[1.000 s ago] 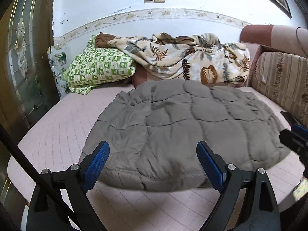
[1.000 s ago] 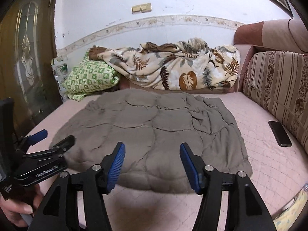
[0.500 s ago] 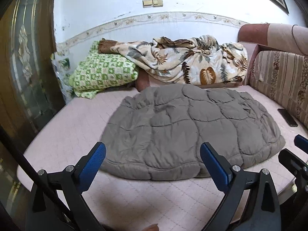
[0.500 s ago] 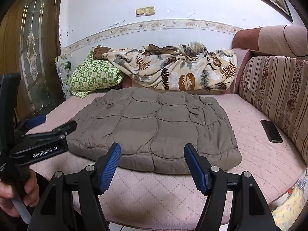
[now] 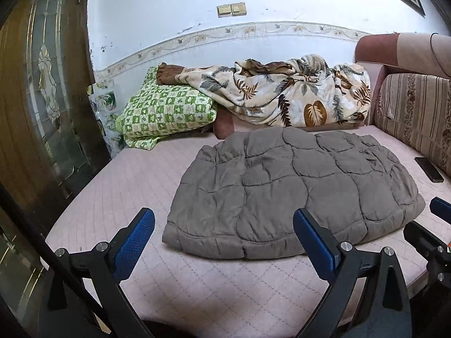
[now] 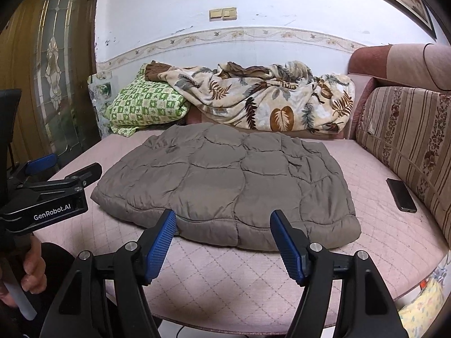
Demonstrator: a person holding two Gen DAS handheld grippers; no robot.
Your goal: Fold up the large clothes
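A grey quilted jacket (image 5: pixel 293 191) lies folded flat in the middle of the pink bed (image 5: pixel 135 180); it also shows in the right wrist view (image 6: pixel 231 186). My left gripper (image 5: pixel 224 233) is open and empty, held back from the jacket's near edge. My right gripper (image 6: pixel 222 236) is open and empty, just short of the near edge. The left gripper also shows at the left of the right wrist view (image 6: pixel 60 174), and the right gripper at the right edge of the left wrist view (image 5: pixel 434 225).
A green patterned pillow (image 5: pixel 166 112) and a leaf-print blanket (image 5: pixel 282 95) lie at the back by the wall. A striped sofa back (image 6: pixel 408 140) runs along the right. A black phone (image 6: pixel 401 194) lies on the bed beside it. A glazed door (image 5: pixel 42 107) stands at the left.
Both grippers have pulled back and up from the jacket, so it looks smaller and farther. The jacket has not moved. Both grippers stay open.
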